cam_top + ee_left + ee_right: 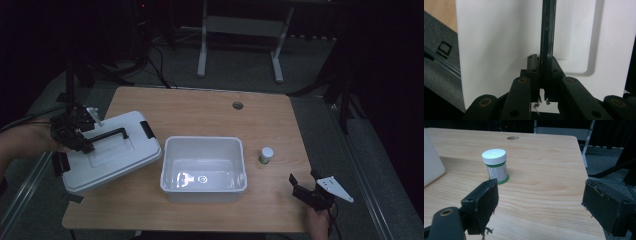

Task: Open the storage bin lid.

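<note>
A white box lid (117, 155) with a black handle (109, 135) lies tilted at the table's left side, its near corner past the edge. My left gripper (86, 144) is shut on that handle; in the left gripper view the handle bar (547, 37) runs up between the closed jaws (543, 68) over the lid (499, 50). An open white bin (202, 139) stands mid-table. Right of it stands a small jar (266, 155) with a white cap and a green label. My right gripper (306, 186) waits open near the front right corner, the jar (496, 166) a short way ahead of its jaws (541, 202).
The wooden table (200, 110) has a cable hole (238, 105) at the back. The bin's rounded corner (431, 167) shows at the left of the right gripper view. Desk legs (202, 55) and dark stands stand on the floor beyond the table.
</note>
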The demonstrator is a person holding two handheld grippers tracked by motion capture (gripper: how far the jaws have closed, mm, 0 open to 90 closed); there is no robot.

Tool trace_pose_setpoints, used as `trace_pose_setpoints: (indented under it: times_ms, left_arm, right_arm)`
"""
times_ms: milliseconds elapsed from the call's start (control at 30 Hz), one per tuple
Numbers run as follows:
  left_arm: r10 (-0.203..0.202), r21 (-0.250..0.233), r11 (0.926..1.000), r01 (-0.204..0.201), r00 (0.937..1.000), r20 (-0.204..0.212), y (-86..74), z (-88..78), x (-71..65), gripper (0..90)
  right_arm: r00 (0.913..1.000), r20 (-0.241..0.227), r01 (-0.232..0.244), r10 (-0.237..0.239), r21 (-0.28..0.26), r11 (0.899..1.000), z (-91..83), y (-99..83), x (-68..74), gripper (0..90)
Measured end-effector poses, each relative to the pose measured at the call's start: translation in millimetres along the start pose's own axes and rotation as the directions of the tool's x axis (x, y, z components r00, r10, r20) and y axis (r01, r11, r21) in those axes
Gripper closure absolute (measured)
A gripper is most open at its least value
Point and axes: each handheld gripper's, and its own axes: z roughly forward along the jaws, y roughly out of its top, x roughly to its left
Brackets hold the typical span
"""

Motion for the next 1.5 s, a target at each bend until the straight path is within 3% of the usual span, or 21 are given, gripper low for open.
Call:
trace_pose_setpoints:
  times_ms: [233,267,300,333,500,533,667,900,1033,1300,1500]
  left_arm:
    - [-0.027,-0.049,0.9984,0.027,0.9996,-0.006,-6.9,18.3,1.5,83.6]
    - [-0.038,-0.047,0.9982,0.038,0.9992,0.013,-7.4,23.6,3.0,83.6]
    - [-0.032,-0.038,0.9988,0.032,0.9995,0.003,-7.2,29.9,2.4,83.6]
    - [-0.042,-0.031,0.9986,0.042,0.9989,0.022,-7.3,34.3,3.3,83.6]
    - [-0.043,-0.034,0.9984,0.045,0.9984,0.037,-7.3,56.4,3.5,83.6]
    - [-0.045,-0.033,0.9983,0.047,0.9974,0.057,-7.4,61.4,4.0,83.6]
    - [-0.04,-0.036,0.9985,0.042,0.9973,0.062,-4.8,80.7,3.3,83.6]
    - [-0.077,-0.012,0.9968,0.078,0.9937,0.081,0.3,110.1,8.2,83.6]
    - [-0.08,-0.026,0.9962,0.083,0.992,0.098,0.0,122.2,9.1,83.6]
    - [-0.086,-0.009,0.996,0.088,0.9865,0.139,-1.8,143.1,7.3,83.5]
    - [-0.092,0.031,0.9957,0.087,0.9807,0.173,-2.4,156.5,4.7,83.3]
  right_arm:
    - [1.0,0.001,0.002,-0.002,0.002,1.0,0.3,0.1,0.2,13.1]
    - [1.0,0.001,0.003,-0.003,0.003,1.0,0.4,0.1,0.1,13.1]
    - [1.0,0.001,0.003,-0.003,0.002,1.0,0.3,0.1,0.1,13.1]
    - [1.0,0.0,0.001,-0.001,0.001,1.0,0.2,0.0,0.1,13.1]
    - [1.0,0.0,-0.001,0.001,0.0,1.0,0.1,0.0,-0.2,13.1]
    - [1.0,0.001,-0.001,0.001,0.0,1.0,0.1,0.0,-0.2,13.2]
    - [1.0,0.0,0.001,-0.001,0.001,1.0,0.2,0.1,0.1,13.1]
    - [1.0,0.001,0.002,-0.002,0.001,1.0,0.3,0.1,0.4,13.1]
    - [1.0,0.001,0.002,-0.002,0.001,1.0,0.3,0.1,0.2,13.1]
    - [1.0,0.0,0.003,-0.003,0.002,1.0,0.4,0.1,0.2,13.1]
    - [1.0,-0.001,0.003,-0.003,0.002,1.0,0.3,0.1,0.3,13.2]
